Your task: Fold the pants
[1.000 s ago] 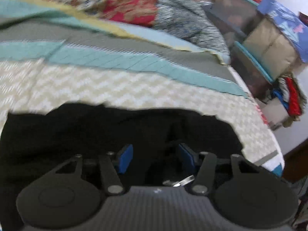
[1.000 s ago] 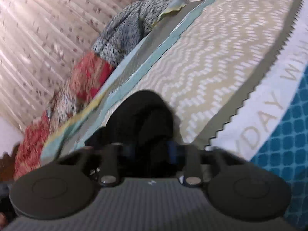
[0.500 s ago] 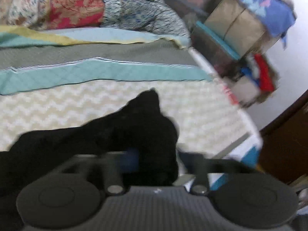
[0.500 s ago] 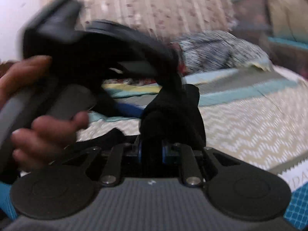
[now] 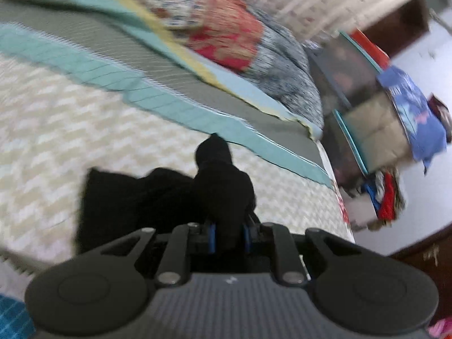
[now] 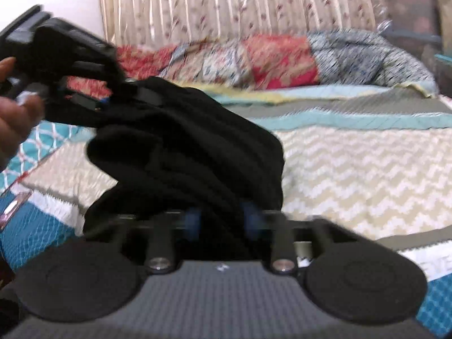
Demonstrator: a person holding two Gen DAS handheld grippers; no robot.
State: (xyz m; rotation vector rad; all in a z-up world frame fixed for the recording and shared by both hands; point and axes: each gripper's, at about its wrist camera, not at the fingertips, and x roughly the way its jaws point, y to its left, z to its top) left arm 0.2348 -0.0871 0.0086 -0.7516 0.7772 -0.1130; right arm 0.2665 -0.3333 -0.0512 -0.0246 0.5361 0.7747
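Visibly bunched black pants (image 6: 197, 152) aloft

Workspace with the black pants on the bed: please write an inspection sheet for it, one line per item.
Surface: bed cover with beige zigzag pattern and teal stripes.
Job's things: black pants, bunched, lifted off the cover between both grippers.
Clutter: patterned quilt piled at the far edge of the bed.
Grippers: left gripper shut on the pants, its jaws have just been closing; right gripper shut on the pants; a hand holds the left one.
Cables: nothing seen.
Surroundings: curtain behind the bed; stacked boxes and clothes beside it.
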